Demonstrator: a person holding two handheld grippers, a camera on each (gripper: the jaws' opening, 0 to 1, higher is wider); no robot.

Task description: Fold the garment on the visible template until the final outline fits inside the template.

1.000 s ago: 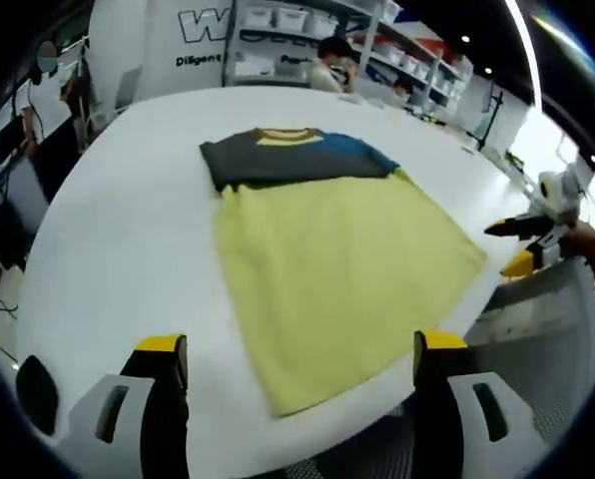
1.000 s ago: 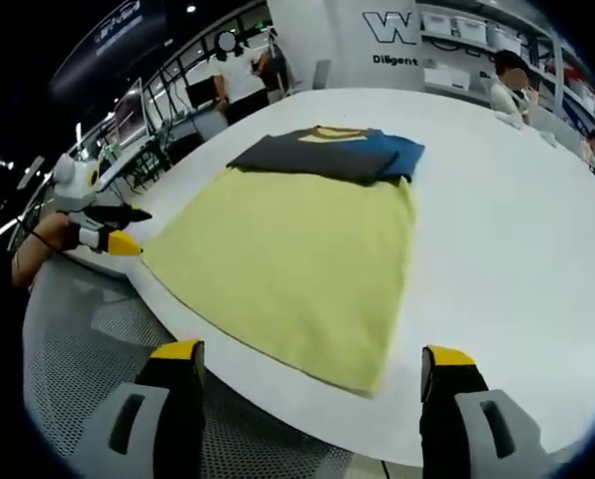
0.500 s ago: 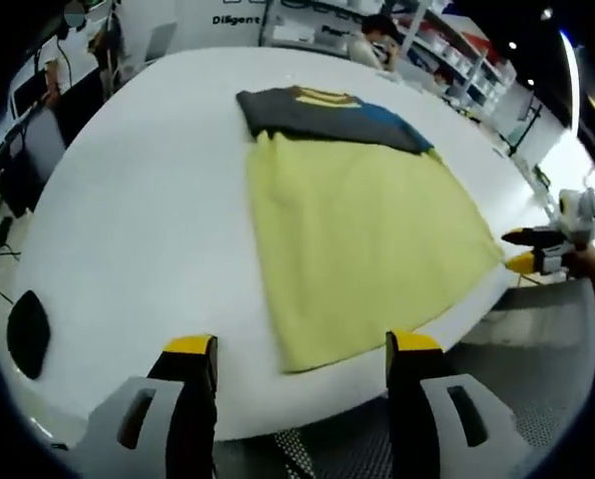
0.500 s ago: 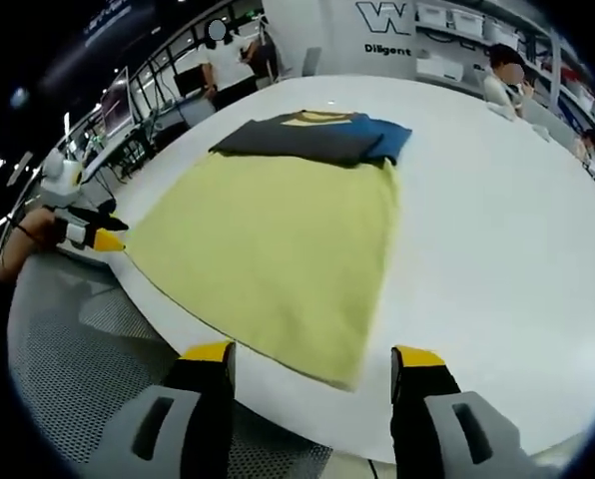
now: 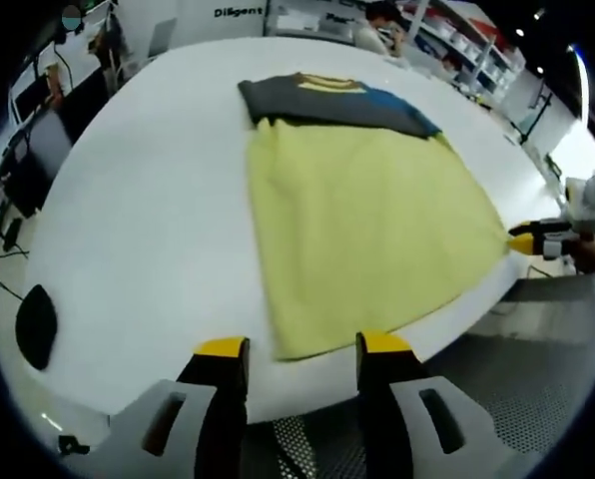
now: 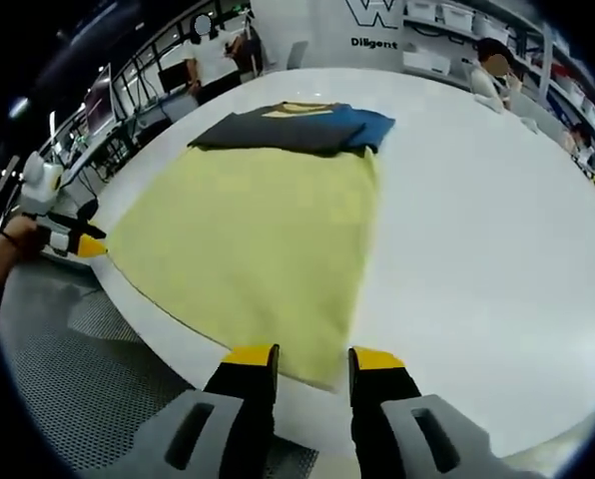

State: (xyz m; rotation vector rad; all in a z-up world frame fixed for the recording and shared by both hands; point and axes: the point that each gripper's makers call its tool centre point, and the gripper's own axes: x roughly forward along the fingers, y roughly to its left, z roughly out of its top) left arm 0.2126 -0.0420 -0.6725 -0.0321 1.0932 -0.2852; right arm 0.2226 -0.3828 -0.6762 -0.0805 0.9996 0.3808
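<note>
A big white worktop (image 5: 128, 200) fills the middle of the room, with shelves and people far behind it. A garment (image 5: 362, 220) lies flat on it. It is mostly yellow, with a dark and blue top part at the far end. Its long side runs from the near edge of the worktop toward the far side. The left claw (image 5: 302, 349) sits at one near corner of the yellow hem, jaws a little apart. The right claw (image 6: 312, 357) sits at the other near corner, jaws a little apart too, holding nothing.
</note>
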